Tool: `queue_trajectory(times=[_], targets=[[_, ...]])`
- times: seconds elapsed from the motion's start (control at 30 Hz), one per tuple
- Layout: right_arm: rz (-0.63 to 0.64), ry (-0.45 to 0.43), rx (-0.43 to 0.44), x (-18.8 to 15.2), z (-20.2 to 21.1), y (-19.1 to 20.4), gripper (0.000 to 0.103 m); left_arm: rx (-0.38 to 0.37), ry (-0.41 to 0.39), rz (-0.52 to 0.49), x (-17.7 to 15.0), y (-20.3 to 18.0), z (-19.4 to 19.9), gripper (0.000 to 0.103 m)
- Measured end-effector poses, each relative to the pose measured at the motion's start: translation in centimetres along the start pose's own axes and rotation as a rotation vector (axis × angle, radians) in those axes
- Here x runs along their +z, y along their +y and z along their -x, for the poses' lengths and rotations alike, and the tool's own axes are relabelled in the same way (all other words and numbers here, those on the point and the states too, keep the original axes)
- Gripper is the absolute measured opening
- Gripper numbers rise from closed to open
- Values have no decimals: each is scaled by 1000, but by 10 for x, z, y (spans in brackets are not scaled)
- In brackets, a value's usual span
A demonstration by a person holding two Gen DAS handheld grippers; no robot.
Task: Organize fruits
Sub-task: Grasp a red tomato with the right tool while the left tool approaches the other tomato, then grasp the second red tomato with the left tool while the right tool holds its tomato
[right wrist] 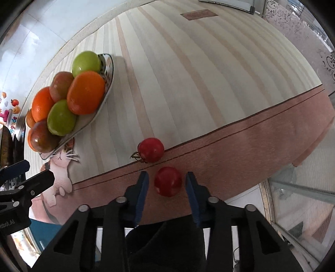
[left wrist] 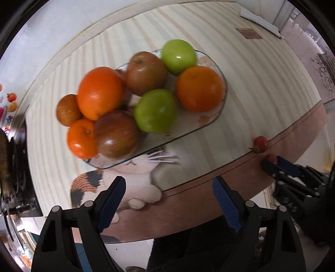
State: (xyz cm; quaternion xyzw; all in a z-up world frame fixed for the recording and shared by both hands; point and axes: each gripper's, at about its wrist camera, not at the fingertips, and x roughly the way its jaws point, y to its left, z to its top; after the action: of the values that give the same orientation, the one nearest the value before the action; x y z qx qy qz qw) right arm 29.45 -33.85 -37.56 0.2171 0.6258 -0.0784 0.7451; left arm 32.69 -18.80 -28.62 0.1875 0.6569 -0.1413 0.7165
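An oval glass dish (left wrist: 211,122) holds oranges (left wrist: 199,89), green apples (left wrist: 156,110), red-brown apples (left wrist: 117,136) and small mandarins (left wrist: 81,138), piled together. My left gripper (left wrist: 168,180) hangs open just in front of the dish, over a cat picture on the tablecloth, with nothing between its fingers. Two small red fruits lie near the cloth's brown border. My right gripper (right wrist: 166,173) points down, its blue pads closed on either side of the nearer red fruit (right wrist: 168,181). The other red fruit (right wrist: 151,149), which has a stem, lies just beyond. The right gripper (left wrist: 271,162) also shows at the right of the left wrist view.
The striped tablecloth (right wrist: 188,83) stretches bare behind the red fruits. A flat grey object (right wrist: 228,4) lies at the table's far edge. The table's near edge (right wrist: 240,192) runs just under my right gripper. A dark stove-like object (left wrist: 12,167) stands left of the table.
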Motion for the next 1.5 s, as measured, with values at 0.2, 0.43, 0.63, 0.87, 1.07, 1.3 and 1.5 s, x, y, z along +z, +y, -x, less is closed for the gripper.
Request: queue_trajectory(times=[0.2,0.43,0.63,0.87,1.07,1.3,1.5], targets=[[9,-62,-8,-5,5,-6,30,-74,-1,-34,7,-18,-2,80],[-100,-119,-15,6,27,-52,30,-304,28,-112,24,-57,-13,80],[-154,-133,-29,2,32,-91,30,-411,66,-104,36,-76,-36,71],[-198,-141,-17,10,29,-101,30,-437,77,-135,44,-92,-51,67],[-204,-139,-11,8,28,-101,30,-394,43,-186,48,-107,-50,48],[-184,-135,-9,7,28,-96,30,-332,11,-204,45,-107,-49,24],[-160,-141,0,12,31,-87,30,-328,-7,-172,37,-96,-45,23]])
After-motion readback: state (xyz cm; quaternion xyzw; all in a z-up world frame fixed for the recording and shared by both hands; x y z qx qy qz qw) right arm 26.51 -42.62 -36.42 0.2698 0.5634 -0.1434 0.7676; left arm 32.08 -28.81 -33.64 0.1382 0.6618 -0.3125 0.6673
